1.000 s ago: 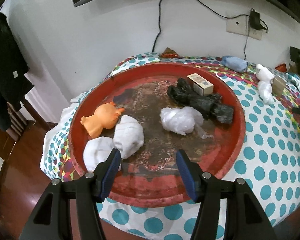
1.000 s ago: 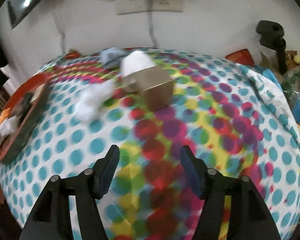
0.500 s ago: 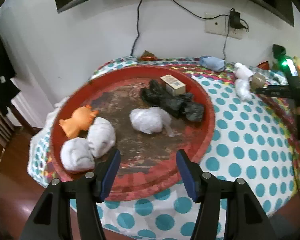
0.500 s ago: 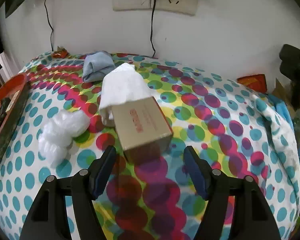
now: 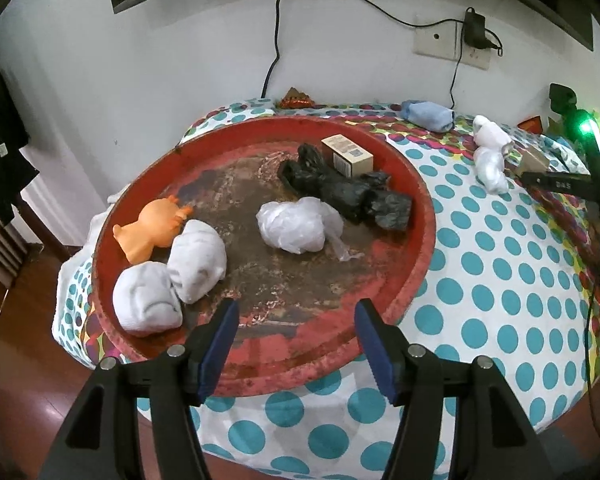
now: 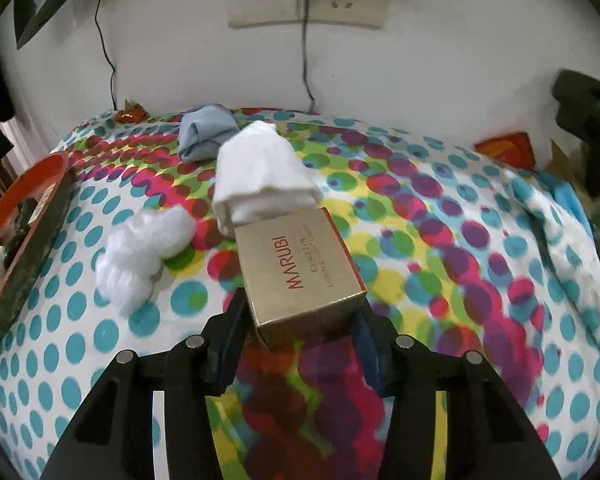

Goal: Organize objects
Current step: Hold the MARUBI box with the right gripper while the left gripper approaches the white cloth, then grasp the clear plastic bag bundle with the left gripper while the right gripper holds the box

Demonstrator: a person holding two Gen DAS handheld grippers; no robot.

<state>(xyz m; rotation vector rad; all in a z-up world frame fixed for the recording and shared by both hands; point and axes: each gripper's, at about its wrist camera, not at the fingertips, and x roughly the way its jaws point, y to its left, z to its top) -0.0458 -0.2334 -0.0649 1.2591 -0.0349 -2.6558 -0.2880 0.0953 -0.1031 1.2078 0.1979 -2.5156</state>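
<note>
A gold MARUBI box lies on the dotted cloth, its near end between the fingers of my right gripper, which stand close on both sides; I cannot tell if they grip it. A white sock roll, a white plastic wad and a blue sock roll lie behind it. My left gripper is open and empty over the near rim of the red tray. The tray holds an orange toy, two white sock rolls, a white plastic wad, a black bag and a small box.
The round table sits against a white wall with sockets and cables. A black stand and clutter crowd the right edge. The tray's rim shows at the left of the right wrist view. My right gripper's body shows at the right of the left wrist view.
My right gripper has moved forward until its fingers flank the gold box. My left gripper has drawn back and up from the tray, still open.
</note>
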